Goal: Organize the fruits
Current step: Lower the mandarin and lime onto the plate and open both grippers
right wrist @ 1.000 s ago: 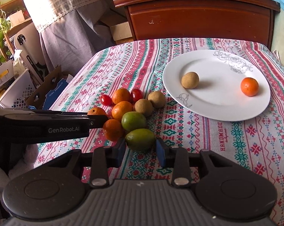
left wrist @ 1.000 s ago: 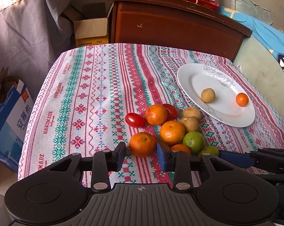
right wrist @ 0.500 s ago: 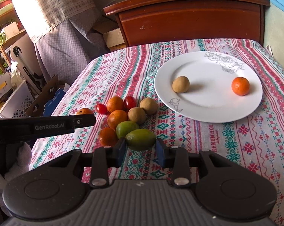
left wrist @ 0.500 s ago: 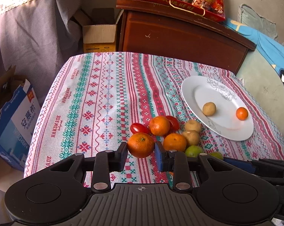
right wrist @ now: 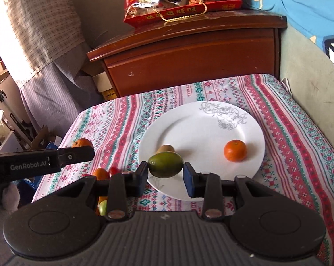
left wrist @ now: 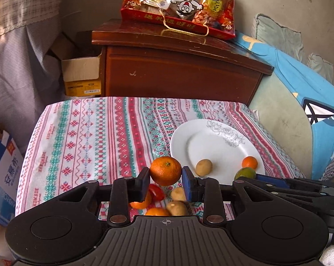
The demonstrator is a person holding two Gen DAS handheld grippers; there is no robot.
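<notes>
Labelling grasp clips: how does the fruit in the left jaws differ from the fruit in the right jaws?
Colour: the mandarin in the left gripper is orange; the green fruit in the right gripper is green with a darker patch.
Shape: the mandarin is round; the green fruit is oval, gripped end to end.
Backdrop: the mandarin shows against the tablecloth beside the plate; the green fruit shows against the plate's near edge.
Shared: both are clamped between blue pads, off the table.

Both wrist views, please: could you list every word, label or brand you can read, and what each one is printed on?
"GenRobot.AI": on the side of the left gripper.
"HANDMADE": woven along the tablecloth, small but legible.
"送礼送旺旺": along the edge of the red snack bag.
Blue carton: large Chinese characters, too distorted to read surely.
Yellow box: label too small.
</notes>
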